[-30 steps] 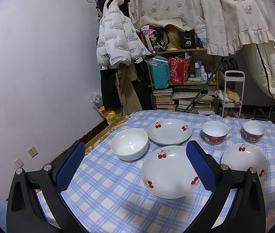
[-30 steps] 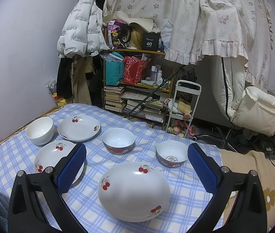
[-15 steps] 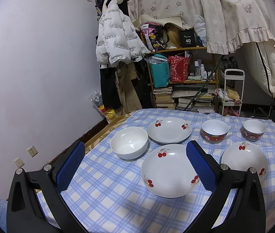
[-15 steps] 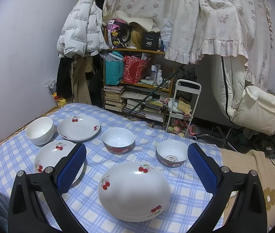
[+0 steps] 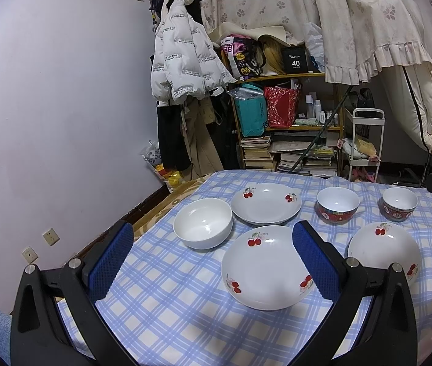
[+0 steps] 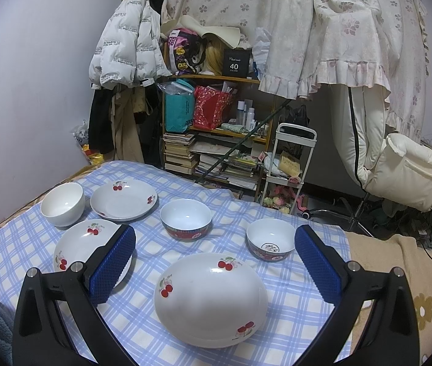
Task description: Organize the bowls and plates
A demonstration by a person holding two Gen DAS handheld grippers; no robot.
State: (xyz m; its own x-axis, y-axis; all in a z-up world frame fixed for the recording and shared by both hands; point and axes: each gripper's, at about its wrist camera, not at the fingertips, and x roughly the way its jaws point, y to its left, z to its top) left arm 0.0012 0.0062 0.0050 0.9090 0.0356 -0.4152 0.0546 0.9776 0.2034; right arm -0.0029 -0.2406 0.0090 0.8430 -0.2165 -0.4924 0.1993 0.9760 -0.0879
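On the blue checked tablecloth (image 5: 167, 311) lie three white cherry plates: a near one (image 5: 264, 267) between my left fingers, a far one (image 5: 266, 202), and a right one (image 5: 383, 251), which is nearest in the right wrist view (image 6: 211, 297). A plain white bowl (image 5: 203, 222) stands at the left. Two red-patterned bowls stand at the back, a larger one (image 5: 338, 204) and a smaller one (image 5: 399, 202). My left gripper (image 5: 212, 262) is open and empty above the near plate. My right gripper (image 6: 216, 262) is open and empty above the right plate.
A cluttered shelf (image 5: 286, 122) with books and bags, a hanging white jacket (image 5: 185, 61) and a small white cart (image 6: 289, 164) stand behind the table. A pale wall (image 5: 63, 122) runs along the left. A beige flowered cover (image 6: 414, 274) lies at the table's right.
The left wrist view has shifted very slightly. The right gripper and all the dishes have not moved.
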